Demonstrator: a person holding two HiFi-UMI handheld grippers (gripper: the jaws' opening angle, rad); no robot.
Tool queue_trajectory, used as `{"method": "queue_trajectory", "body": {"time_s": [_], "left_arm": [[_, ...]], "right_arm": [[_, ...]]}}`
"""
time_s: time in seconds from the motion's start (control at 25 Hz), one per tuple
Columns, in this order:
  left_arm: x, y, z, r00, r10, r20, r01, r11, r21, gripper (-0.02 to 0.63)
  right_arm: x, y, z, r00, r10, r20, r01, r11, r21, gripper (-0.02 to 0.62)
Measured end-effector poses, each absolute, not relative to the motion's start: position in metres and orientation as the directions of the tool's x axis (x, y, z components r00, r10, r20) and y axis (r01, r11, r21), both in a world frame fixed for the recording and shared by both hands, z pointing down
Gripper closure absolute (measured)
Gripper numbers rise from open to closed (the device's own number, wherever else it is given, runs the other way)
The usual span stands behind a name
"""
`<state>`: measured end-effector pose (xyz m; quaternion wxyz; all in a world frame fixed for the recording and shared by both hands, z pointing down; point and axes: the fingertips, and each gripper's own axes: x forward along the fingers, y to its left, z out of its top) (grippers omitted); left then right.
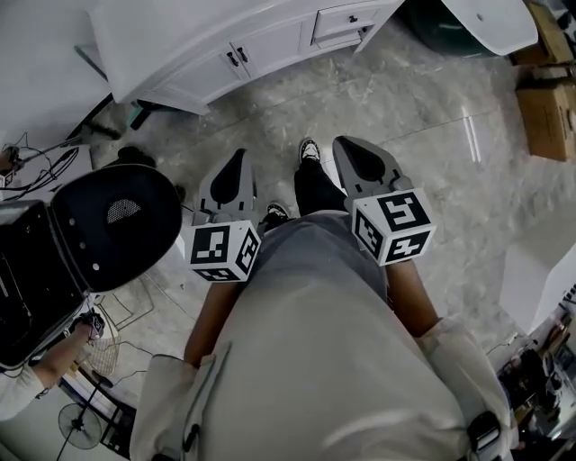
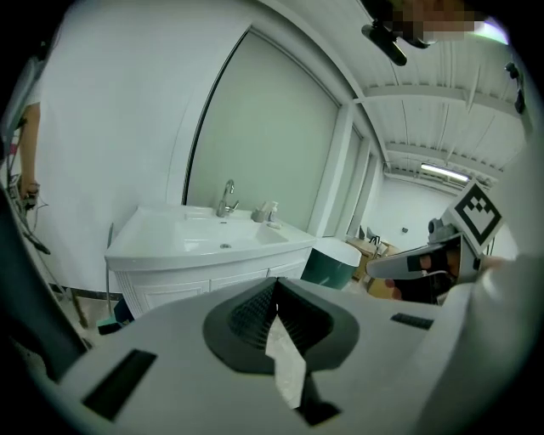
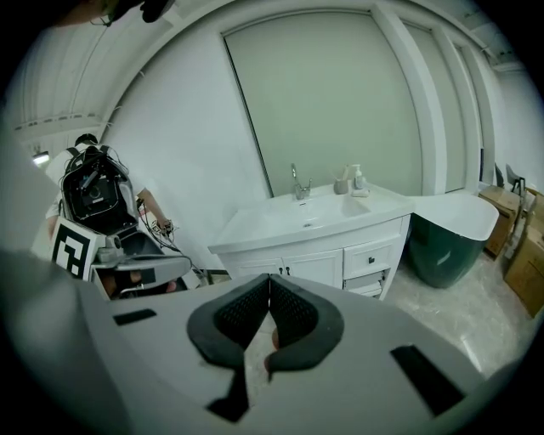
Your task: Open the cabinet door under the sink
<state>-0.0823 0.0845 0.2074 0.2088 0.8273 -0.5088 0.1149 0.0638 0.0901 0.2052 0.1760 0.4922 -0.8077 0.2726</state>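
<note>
The white sink cabinet (image 1: 193, 40) stands ahead of me across the floor. Its two doors (image 1: 261, 49) are closed, with small black handles (image 1: 237, 57) side by side at the middle seam. A drawer (image 1: 346, 20) sits to their right. My left gripper (image 1: 238, 158) and right gripper (image 1: 346, 146) are held out side by side in front of my body, well short of the cabinet. Both are shut with nothing between the pads. The right gripper view shows the doors (image 3: 293, 270) beyond its shut jaws (image 3: 269, 279); the left gripper view shows the basin and tap (image 2: 225, 200) beyond its shut jaws (image 2: 276, 285).
A black mesh chair (image 1: 112, 225) stands close at my left, with equipment and cables behind it. A dark green tub with a white rim (image 3: 450, 225) stands to the cabinet's right, and cardboard boxes (image 1: 547, 117) lie further right. Another person's hand (image 1: 54, 360) is at lower left.
</note>
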Motion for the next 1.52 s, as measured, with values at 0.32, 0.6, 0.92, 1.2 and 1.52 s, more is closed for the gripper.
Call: {"method": "queue_trajectory", "body": {"time_s": [0.32, 0.6, 0.92, 1.2, 1.52], "left_arm": [[-0.067, 0.027, 0.213, 0.415, -0.805, 0.423, -0.91, -0.357, 0.213, 0.606], [-0.057, -0.002, 0.213, 0.378, -0.826, 0.418, -0.925, -0.32, 0.205, 0.606], [-0.046, -0.01, 0.213, 0.331, -0.849, 0.413, -0.942, -0.273, 0.194, 0.606], [-0.04, -0.014, 0.213, 0.303, -0.86, 0.41, -0.951, -0.247, 0.185, 0.606], [-0.035, -0.017, 0.223, 0.287, -0.85, 0.441, -0.956, -0.223, 0.192, 0.606]], "right_arm": [[0.077, 0.022, 0.213, -0.497, -0.675, 0.546, -0.867, 0.41, -0.283, 0.584], [0.087, -0.012, 0.216, -0.533, -0.651, 0.54, -0.844, 0.452, -0.288, 0.583], [0.098, -0.03, 0.217, -0.583, -0.626, 0.519, -0.809, 0.51, -0.293, 0.583], [0.106, -0.041, 0.223, -0.585, -0.604, 0.541, -0.798, 0.548, -0.252, 0.584], [0.119, -0.057, 0.245, -0.545, -0.574, 0.611, -0.808, 0.555, -0.199, 0.584]]}}
